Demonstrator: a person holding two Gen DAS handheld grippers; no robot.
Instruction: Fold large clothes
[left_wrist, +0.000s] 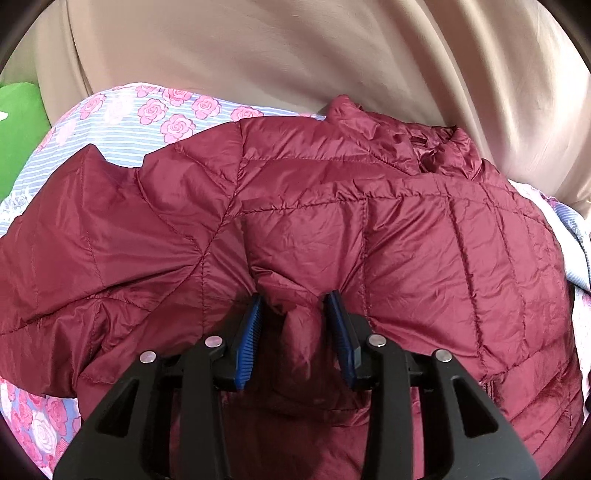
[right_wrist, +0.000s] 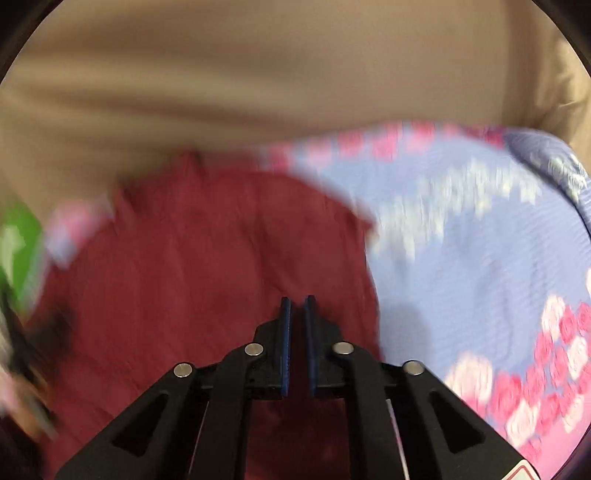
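A dark red quilted puffer jacket (left_wrist: 424, 240) lies spread on a blue floral sheet (left_wrist: 155, 114), its collar toward the far right. My left gripper (left_wrist: 297, 301) is over the jacket's middle, its blue pads (left_wrist: 251, 332) apart with a bunched fold of the red fabric standing between them. The right wrist view is blurred by motion. There my right gripper (right_wrist: 297, 301) hovers above the jacket (right_wrist: 184, 277) near its right edge, its fingers nearly together with only a thin gap and nothing between them.
A beige curtain or cloth (left_wrist: 295, 48) hangs behind the bed. A green object (left_wrist: 18, 125) sits at the far left edge. The floral sheet (right_wrist: 480, 240) extends to the right of the jacket.
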